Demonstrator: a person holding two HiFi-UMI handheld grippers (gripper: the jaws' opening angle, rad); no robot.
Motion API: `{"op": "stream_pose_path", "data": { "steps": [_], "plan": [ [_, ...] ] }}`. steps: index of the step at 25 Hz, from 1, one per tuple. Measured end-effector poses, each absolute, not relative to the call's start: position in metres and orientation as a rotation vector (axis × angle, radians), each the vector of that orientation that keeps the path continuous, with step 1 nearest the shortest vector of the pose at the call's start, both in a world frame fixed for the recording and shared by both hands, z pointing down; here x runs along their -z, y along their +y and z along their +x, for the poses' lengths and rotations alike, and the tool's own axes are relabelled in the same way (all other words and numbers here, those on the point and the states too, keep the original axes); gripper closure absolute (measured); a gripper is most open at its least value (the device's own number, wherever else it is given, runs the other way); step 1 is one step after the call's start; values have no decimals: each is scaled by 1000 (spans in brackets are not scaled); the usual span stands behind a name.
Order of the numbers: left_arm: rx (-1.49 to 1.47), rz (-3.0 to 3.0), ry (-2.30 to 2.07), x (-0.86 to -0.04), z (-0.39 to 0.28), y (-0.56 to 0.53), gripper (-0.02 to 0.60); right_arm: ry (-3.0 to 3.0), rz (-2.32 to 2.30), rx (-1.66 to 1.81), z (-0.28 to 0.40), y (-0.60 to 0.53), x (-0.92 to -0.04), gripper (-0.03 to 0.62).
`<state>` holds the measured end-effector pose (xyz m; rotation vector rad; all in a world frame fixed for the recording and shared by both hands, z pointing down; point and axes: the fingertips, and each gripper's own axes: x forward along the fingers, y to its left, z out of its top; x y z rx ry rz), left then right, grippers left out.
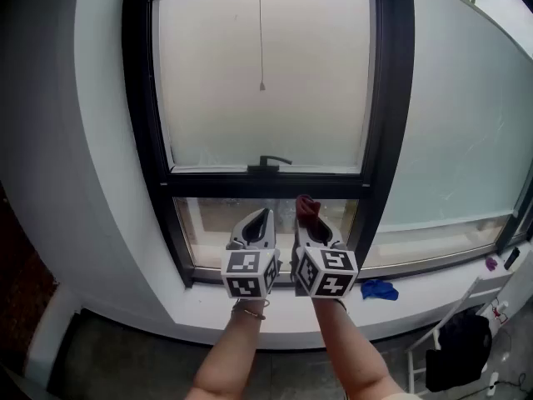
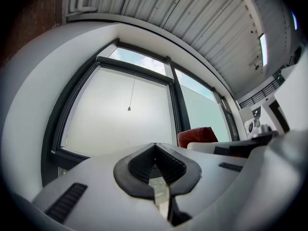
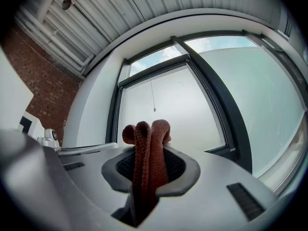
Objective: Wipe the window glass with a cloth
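Holding a rust-red knitted cloth (image 3: 149,143) clamped in my right gripper (image 1: 311,222), six o'clock of the frosted window glass (image 1: 250,82); left gripper (image 1: 264,217) at its nine o'clock, jaws closed, empty.

Cloth (image 3: 150,131): lower end lost between clamped jaws of right gripper (image 3: 144,154). Purple item (image 1: 490,263) on sill (image 1: 433,283): too small to identify. Right-hand pane (image 1: 466,115): cropped at picture edge. Forearms (image 1: 229,357): cropped below.

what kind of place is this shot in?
Probably a room in an industrial-style or loft building: a big black-framed, frosted window set in a white wall, a brick wall beside it, and a corrugated metal ceiling.
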<state>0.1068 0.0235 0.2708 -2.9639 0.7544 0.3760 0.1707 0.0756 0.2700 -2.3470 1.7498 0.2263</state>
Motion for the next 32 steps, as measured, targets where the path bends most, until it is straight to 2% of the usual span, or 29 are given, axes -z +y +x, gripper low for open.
{"op": "stream_pose_path", "data": {
  "steps": [20,32],
  "plan": [
    [-392,-2965,738,-271,106,36,561,1755,-2354,-305,160,88,-257,503],
    [-393,-2965,751,-270,139,48,561,1763,-2336,-313,200,97,-248,503]
  ]
}}
